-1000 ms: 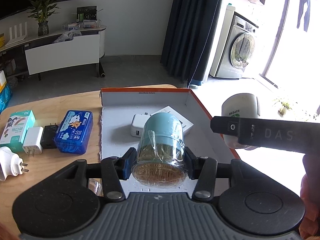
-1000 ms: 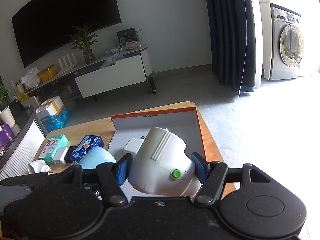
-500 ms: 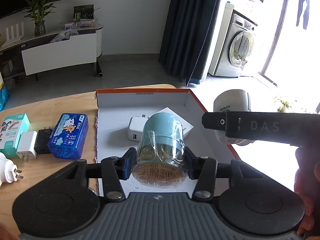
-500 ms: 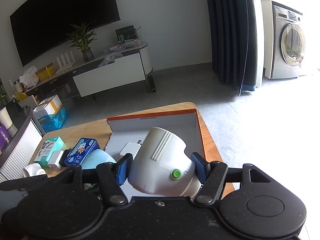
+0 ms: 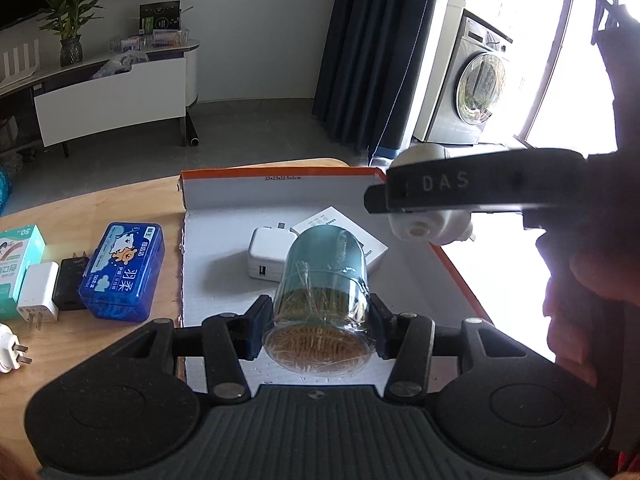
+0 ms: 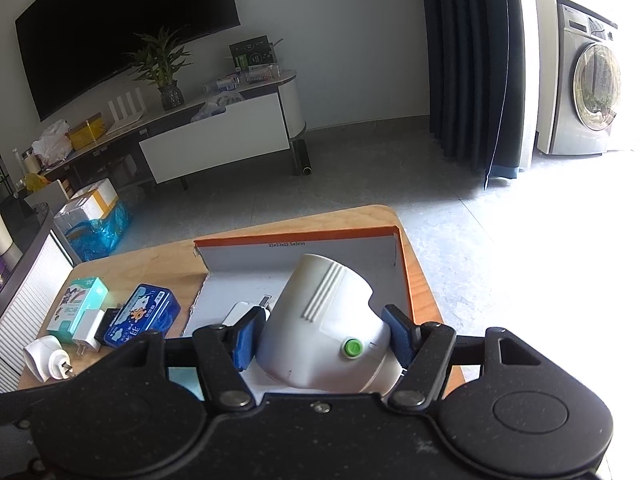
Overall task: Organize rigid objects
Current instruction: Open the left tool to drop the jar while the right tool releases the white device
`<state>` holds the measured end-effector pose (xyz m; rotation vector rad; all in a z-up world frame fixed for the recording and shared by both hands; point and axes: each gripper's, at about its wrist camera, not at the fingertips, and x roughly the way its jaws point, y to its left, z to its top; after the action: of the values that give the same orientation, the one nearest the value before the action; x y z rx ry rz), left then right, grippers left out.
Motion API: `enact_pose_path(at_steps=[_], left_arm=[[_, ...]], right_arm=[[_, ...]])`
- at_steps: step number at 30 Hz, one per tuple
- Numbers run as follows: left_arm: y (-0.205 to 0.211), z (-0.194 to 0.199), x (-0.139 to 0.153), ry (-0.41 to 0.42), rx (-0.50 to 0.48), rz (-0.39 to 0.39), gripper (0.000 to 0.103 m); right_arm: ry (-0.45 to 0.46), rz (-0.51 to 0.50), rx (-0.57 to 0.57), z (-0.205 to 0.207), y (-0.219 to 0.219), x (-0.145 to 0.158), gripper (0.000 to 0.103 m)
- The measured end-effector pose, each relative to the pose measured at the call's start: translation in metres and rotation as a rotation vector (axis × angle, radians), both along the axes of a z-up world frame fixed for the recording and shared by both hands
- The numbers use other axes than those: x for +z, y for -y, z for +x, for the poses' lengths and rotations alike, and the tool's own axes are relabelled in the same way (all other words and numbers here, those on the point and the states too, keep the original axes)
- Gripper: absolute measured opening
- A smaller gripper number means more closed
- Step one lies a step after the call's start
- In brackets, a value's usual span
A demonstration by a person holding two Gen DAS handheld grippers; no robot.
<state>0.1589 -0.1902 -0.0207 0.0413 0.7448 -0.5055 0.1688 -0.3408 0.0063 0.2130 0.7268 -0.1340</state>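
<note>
Toothpick jar (image 5: 320, 300) is clamped in the left tool (image 5: 318, 320), lying on its side in the lower middle of the left view, above the near part of the open box (image 5: 224, 272). The blue pads press it from both sides, and loose plastic wrap is around it. The right tool (image 6: 322, 340) is clamped on a white plug device (image 6: 324, 328) with a green button, at the lower middle of the right view, over the right part of the same box. In the left view this device appears at the right, above the orange edge of the box.

Inside the box there are already a white charger (image 5: 266, 254) and a flat white packet (image 5: 340, 232). On the bench (image 5: 80, 208) at the left wait a blue case (image 5: 122, 272), two small adapters and a green carton.

I think the risks are these. The jar is round and smooth, so it may slip in the wrap or roll after release and hit the charger. The two tools are close together over one box, so they may bump if both go down together. The white device hangs near the box wall and could catch on it or land outside.
</note>
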Motion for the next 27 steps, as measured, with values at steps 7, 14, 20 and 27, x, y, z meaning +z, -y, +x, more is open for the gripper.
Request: enact_pose_path(at_steps=[7,14,20,27], left_arm=[[0.003,0.001,-0.002,-0.008,-0.009,0.006,0.050],[0.019,0.003,-0.008,-0.041,-0.055,-0.003,0.052],[0.017,-0.002,-0.001,-0.006,-0.038,-0.005,0.066],[-0.007,-0.010,0.011,-0.003,0.047,0.031,0.072]], right_arm=[[0.116,-0.059,-0.019,0.017,0.004,0.011,0.081],[0.162,-0.035,-0.023,-0.015,0.009,0.024,0.081],[0.178,-0.028,-0.032,-0.040,0.008,0.033,0.081],[0.174,-0.002,-0.017,-0.054,-0.004,0.035,0.081]])
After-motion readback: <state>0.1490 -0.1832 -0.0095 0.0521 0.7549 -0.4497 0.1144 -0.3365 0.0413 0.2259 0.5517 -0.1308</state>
